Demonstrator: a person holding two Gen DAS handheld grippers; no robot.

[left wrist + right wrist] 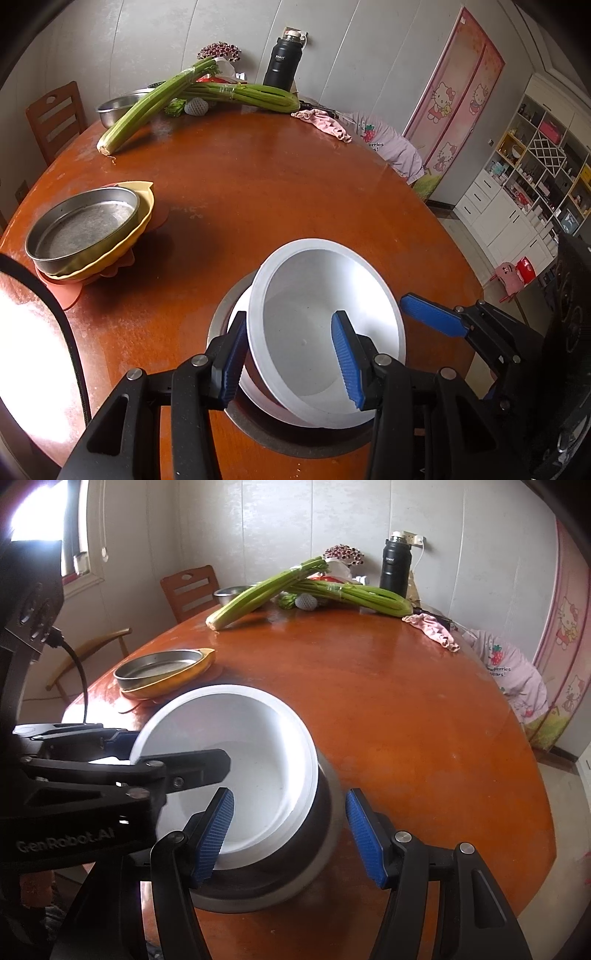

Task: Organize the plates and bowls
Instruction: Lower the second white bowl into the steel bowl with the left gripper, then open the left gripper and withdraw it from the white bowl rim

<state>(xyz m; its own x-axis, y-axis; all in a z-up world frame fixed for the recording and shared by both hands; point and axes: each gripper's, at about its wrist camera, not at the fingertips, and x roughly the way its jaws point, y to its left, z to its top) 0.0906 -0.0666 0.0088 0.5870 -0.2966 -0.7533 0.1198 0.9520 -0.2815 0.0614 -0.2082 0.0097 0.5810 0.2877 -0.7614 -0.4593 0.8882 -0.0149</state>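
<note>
Bowls sit nested near the table (258, 177) edge: the left gripper (291, 354) clamps the tilted white bowl's (306, 295) rim, while the right gripper (290, 834) straddles the steel bowl (325, 834) beneath, not touching.

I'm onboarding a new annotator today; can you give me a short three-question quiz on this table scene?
1. True or false: the white bowl lies flat on the bare table.
2. What holds the white bowl's rim: (a) left gripper, (b) right gripper, (c) nothing?
3. What does the metal pan sit in?

Key: 1 false, it is tilted inside a steel bowl. 2 (a). 3 a yellow dish.
</note>
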